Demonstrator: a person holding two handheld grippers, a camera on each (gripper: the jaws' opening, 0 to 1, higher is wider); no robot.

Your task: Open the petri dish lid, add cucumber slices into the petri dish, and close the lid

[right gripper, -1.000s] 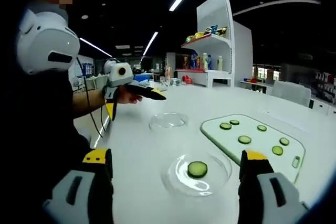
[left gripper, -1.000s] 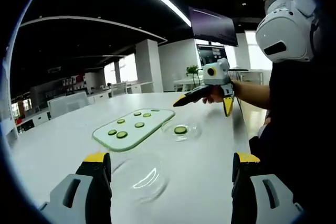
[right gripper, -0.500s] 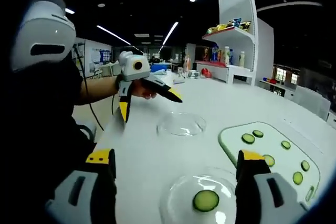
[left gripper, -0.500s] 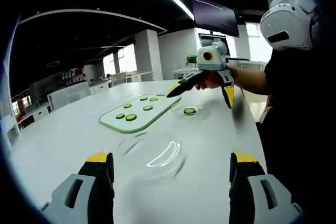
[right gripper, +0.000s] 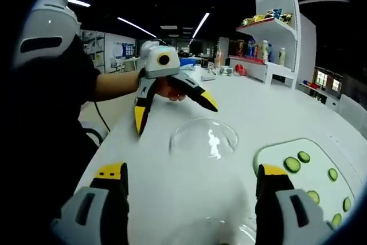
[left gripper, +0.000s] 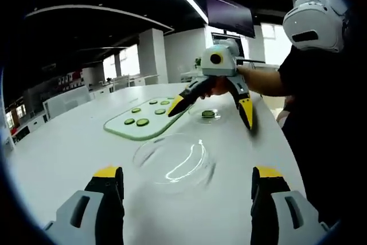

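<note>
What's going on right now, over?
Both grippers open, empty. Lid off, lying on table. One cucumber slice in dish; more on tray. Nothing in the way.

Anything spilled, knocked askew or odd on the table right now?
Nothing stands out. The lid lies flat on the table, off the petri dish holding one cucumber slice; other slices sit on the green board.

A: In the right gripper view the petri dish [right gripper: 229, 234] is cut off by the bottom edge; just a sliver of rim shows.

B: And the cutting board [right gripper: 312, 176]?

A: Its near end sits behind the jaw. The shelf items [right gripper: 265, 20] are too small to identify.

B: The left gripper view's lid [left gripper: 172, 160] looks smeared.
</note>
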